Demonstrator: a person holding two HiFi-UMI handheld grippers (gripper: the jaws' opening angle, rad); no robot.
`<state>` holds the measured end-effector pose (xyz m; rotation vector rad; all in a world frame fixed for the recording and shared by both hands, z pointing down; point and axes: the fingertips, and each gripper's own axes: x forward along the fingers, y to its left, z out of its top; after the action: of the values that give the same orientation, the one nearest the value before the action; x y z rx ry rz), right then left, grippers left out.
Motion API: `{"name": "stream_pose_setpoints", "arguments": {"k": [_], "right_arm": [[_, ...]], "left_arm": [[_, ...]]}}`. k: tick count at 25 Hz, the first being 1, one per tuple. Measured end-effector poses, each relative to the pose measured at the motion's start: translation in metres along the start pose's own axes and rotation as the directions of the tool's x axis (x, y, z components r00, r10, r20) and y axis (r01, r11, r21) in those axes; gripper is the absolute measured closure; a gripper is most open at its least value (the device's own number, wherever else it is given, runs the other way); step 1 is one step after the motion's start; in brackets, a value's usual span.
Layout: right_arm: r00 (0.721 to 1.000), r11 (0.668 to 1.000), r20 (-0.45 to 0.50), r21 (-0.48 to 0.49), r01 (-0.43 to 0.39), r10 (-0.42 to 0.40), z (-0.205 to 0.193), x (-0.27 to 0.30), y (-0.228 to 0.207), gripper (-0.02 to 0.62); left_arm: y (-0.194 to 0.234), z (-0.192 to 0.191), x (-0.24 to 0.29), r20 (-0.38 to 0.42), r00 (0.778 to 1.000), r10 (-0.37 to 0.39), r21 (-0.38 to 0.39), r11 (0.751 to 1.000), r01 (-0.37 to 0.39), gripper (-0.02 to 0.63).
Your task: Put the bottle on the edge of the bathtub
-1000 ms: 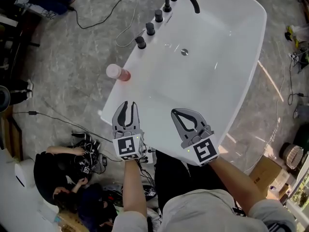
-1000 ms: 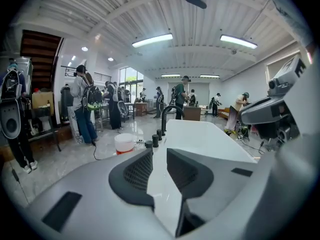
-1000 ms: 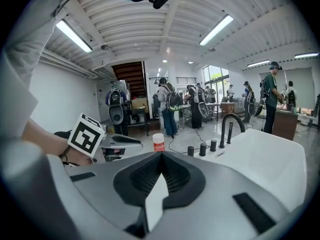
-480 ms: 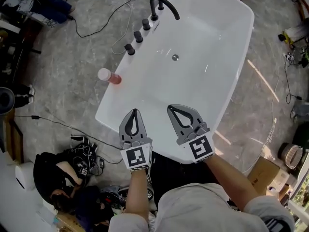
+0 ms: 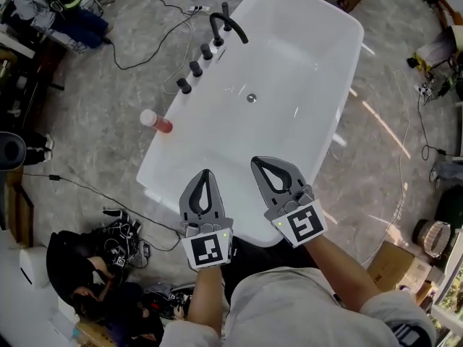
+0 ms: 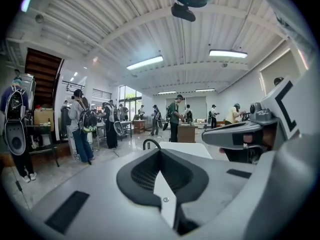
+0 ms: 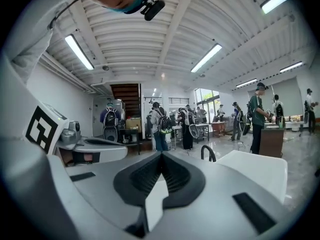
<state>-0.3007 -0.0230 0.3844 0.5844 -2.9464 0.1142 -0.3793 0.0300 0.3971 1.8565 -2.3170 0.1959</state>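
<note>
The left tongs (image 5: 205, 173) and right tongs (image 5: 258, 163) are pinched together, empty, above the tub's (image 5: 311, 71) near end. Only the head view shows the bottle (image 5: 155, 121), on the tub's left rim; the gripper views catch just the faucet (image 6: 151, 143).

We see the bottle (image 5: 155, 121), reddish pink with a pale cap, standing upright at the left rim of the white bathtub (image 5: 311, 71), left of centre in the head view; the tub runs diagonally from lower centre toward the top
</note>
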Motion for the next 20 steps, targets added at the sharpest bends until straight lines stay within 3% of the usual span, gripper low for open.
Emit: {"name": "stream_pose_setpoints", "arguments": {"k": [4, 15, 20], "right_arm": [[1.000, 0.999, -0.015, 0.042, 0.009, -0.009, 0.013, -0.029, -0.010, 0.589], [0.992, 1.000, 0.123, -0.027, -0.012, 0.015, 0.084, -0.090, -0.030, 0.589], [0.987, 0.995, 0.159, -0.096, 0.020, -0.005, 0.104, -0.103, -0.039, 0.589]], "left_arm": [[-0.023, 0.020, -0.011, 0.026, 1.000, 0.012, -0.012, 1.000, -0.012, 0.595], [-0.069, 0.079, -0.046, 0.081, 0.993, 0.082, -0.002, 0.997, -0.082, 0.595], [-0.087, 0.102, -0.052, 0.111, 0.993, 0.037, -0.046, 0.998, -0.032, 0.595]]}}
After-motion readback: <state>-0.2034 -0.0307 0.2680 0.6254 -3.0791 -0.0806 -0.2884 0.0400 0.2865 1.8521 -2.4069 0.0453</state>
